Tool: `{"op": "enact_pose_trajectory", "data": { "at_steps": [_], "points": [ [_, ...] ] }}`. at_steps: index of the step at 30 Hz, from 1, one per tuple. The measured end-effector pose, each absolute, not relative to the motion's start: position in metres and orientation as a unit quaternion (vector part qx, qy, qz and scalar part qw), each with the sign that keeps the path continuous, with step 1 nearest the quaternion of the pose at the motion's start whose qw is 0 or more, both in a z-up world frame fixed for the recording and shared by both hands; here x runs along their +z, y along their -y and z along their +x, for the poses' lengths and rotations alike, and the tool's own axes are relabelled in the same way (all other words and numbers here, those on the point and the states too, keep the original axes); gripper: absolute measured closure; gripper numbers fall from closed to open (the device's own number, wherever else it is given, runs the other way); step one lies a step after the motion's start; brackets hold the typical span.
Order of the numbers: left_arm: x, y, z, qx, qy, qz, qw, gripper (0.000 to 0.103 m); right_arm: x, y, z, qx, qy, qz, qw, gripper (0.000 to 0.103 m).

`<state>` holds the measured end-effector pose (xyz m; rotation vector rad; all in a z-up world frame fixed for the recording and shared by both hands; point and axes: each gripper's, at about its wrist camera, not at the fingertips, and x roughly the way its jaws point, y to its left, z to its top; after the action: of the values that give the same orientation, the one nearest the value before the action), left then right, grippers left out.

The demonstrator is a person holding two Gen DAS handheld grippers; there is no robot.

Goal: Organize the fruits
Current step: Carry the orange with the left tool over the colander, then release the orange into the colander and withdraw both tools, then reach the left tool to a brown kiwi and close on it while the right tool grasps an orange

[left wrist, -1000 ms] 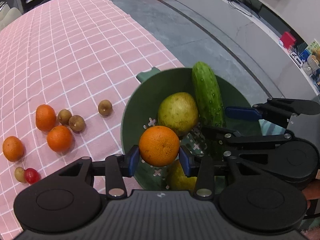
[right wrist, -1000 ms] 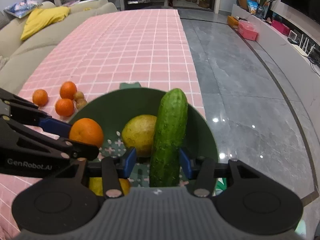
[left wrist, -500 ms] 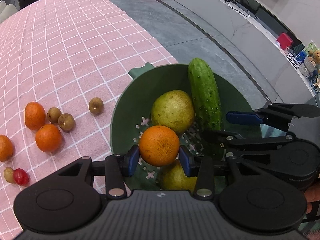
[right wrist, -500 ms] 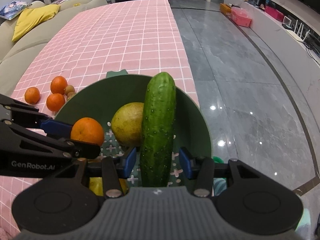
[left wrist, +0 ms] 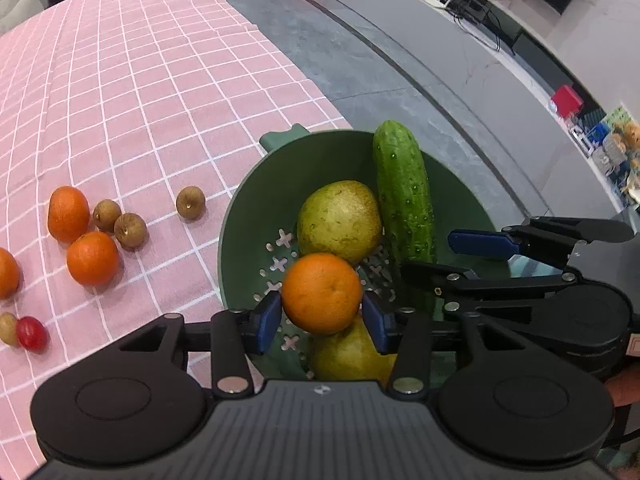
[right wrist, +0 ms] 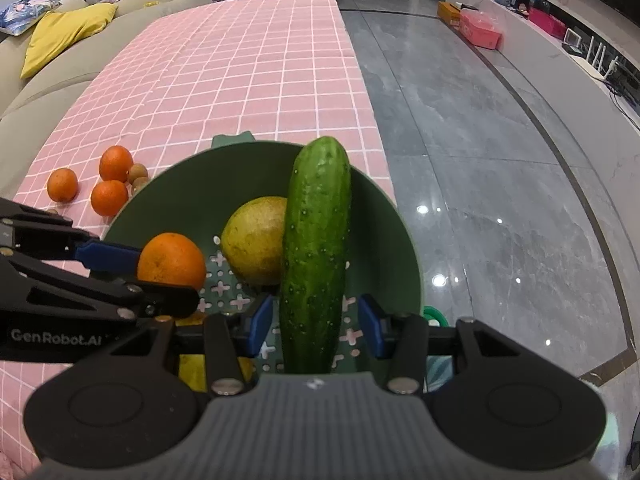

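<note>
My left gripper [left wrist: 322, 322] is shut on an orange [left wrist: 322, 293] and holds it over the green colander bowl [left wrist: 248, 216]. The bowl holds a pear [left wrist: 339, 220], a second pear [left wrist: 348, 356] under the orange, and a cucumber [left wrist: 404, 192] leaning on the far rim. My right gripper [right wrist: 315, 326] is open, its blue pads standing apart on either side of the cucumber [right wrist: 316, 248] over the bowl [right wrist: 192, 188]. The held orange [right wrist: 172, 261] shows at the left of the right wrist view.
On the pink checked tablecloth [left wrist: 140, 80] left of the bowl lie three oranges [left wrist: 92, 258], several small brown longans [left wrist: 191, 202] and a red cherry tomato [left wrist: 31, 333]. The table edge runs just behind the bowl, with grey floor [right wrist: 500, 200] beyond. A sofa [right wrist: 48, 60] stands far left.
The left gripper has carried the orange further over the bowl, above the near pear. The right gripper's pads now stand clear of the cucumber, which rests in the bowl.
</note>
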<state>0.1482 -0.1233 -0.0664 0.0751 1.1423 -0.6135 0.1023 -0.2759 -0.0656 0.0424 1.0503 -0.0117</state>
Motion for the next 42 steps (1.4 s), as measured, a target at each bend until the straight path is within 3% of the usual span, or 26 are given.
{"op": "enact_pose_trajectory", "data": {
  "at_steps": [1,3,6,29,37,42],
  "points": [
    [-0.064,0.122,0.147,-0.286,-0.527,0.034,0.8,0.045,-0.064,0.276,0.102,-0.006,-0.499,0.022,0.866,0.057],
    [-0.058,0.119,0.147,-0.276,-0.519,0.033,0.808,0.033,-0.061,0.276,0.101,-0.007,-0.495,0.025,0.869,0.055],
    [-0.05,0.112,0.146,-0.275,-0.511,0.012,0.815,0.029,-0.056,0.275,0.099,-0.012,-0.489,0.028,0.872,0.048],
    [0.007,-0.006,0.123,-0.102,-0.409,-0.04,0.906,0.028,-0.008,0.19,0.104,0.041,-0.413,0.043,0.909,0.04],
    [-0.002,-0.05,0.111,-0.048,-0.414,-0.068,0.906,0.028,-0.011,0.137,0.109,0.098,-0.418,0.014,0.903,0.036],
    [-0.006,-0.066,0.108,-0.03,-0.426,-0.066,0.902,0.035,-0.017,0.107,0.115,0.117,-0.417,-0.024,0.901,0.036]
  ]
}}
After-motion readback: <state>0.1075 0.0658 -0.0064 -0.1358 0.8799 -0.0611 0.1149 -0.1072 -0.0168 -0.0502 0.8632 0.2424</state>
